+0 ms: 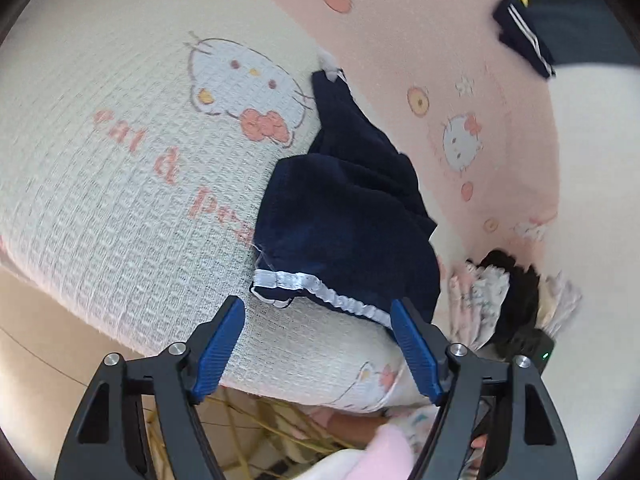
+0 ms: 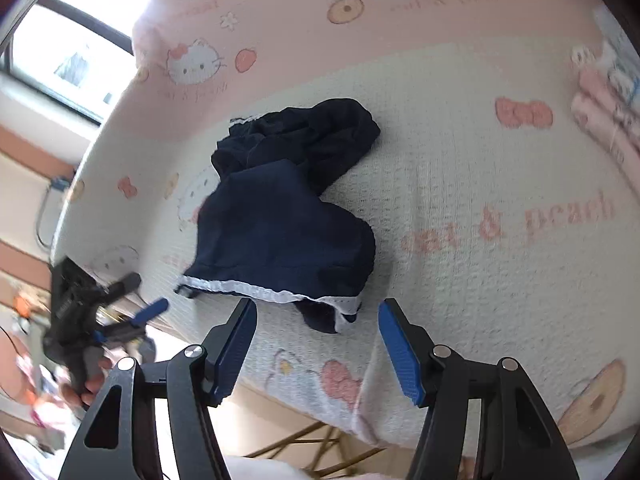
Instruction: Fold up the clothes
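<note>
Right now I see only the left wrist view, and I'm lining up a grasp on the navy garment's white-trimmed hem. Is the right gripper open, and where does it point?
Observer: The right gripper is open, jaws wide apart. It points at the white-trimmed hem of the navy garment and does not touch it.
Operator: How does my left gripper sit from that side?
Observer: The left gripper is at the table's edge, left of the hem's end and clear of the cloth. A hand holds it.
Operator: Anything farther right on the table?
Observer: A blurred pink stack, apparently folded clothes, lies at the far right, apart from the garment.
</note>
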The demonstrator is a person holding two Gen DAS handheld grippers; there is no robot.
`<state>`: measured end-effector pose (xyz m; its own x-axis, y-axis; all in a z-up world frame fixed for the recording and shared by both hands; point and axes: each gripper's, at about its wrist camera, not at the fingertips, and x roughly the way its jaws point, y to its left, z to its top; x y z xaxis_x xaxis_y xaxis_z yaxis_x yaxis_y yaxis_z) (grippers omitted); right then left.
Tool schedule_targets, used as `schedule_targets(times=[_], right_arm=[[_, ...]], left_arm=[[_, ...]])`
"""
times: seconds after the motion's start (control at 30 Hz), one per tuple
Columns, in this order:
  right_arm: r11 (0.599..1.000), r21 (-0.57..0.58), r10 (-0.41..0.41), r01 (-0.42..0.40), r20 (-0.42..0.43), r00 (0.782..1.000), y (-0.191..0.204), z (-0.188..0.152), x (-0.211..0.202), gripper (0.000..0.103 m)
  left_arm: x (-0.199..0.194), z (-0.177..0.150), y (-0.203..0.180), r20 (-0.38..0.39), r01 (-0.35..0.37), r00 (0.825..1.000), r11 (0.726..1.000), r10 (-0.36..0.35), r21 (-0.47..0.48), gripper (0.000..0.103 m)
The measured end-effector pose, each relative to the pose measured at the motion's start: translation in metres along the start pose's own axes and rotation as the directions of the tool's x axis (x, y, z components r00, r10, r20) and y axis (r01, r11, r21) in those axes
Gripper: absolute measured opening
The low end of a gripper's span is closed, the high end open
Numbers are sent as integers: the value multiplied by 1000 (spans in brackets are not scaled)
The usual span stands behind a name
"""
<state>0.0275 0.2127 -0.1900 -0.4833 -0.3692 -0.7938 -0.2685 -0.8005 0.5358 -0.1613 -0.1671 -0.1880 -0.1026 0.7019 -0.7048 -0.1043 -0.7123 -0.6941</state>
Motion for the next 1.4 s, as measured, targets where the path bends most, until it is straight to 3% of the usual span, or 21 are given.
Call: schedule_targets(times=[0.1,0.23,0.33,0.5,0.6,0.77,0.97,1.17,1.33,1.4], right_arm=[[986,138,98,-96,-6,995,-14,-4,2,63],[927,309,220,-212,10,975,-30,-9,4,63],[866,411,296,-285,39,954,-39,-14,7,63],[728,573,400,-377,91,912,-52,-21,21,64],[649,650,418,-395,128,899,-56,-26,29,65],[456,780,429,-429,229,874,-65,-42,45,65],[275,839,390,-469,349,852,-68,-62,50,65],[204,864,407,-461,353,842,-63,-68,64,65],[109,859,359,-499,434,826,-70,-77,66,65],[100,848,342,-520,461,819,-78,-79,65,65]], left_arm=[[2,-2,0,14,12,1000,1000,-11,-22,74],[4,-4,1,32,28,999,998,-26,-52,74],[6,-5,1,41,45,998,996,-42,-71,74],[19,-6,-9,38,78,997,992,-74,-96,74],[25,-7,-10,59,103,994,985,-95,-135,74],[36,-7,-11,60,148,989,966,-139,-211,74],[37,-9,-16,109,130,988,970,-109,-207,74],[44,-10,-6,105,123,990,958,-99,-260,74],[50,-7,-2,101,109,991,955,-84,-277,74],[52,-4,-4,103,94,992,960,-69,-262,74]])
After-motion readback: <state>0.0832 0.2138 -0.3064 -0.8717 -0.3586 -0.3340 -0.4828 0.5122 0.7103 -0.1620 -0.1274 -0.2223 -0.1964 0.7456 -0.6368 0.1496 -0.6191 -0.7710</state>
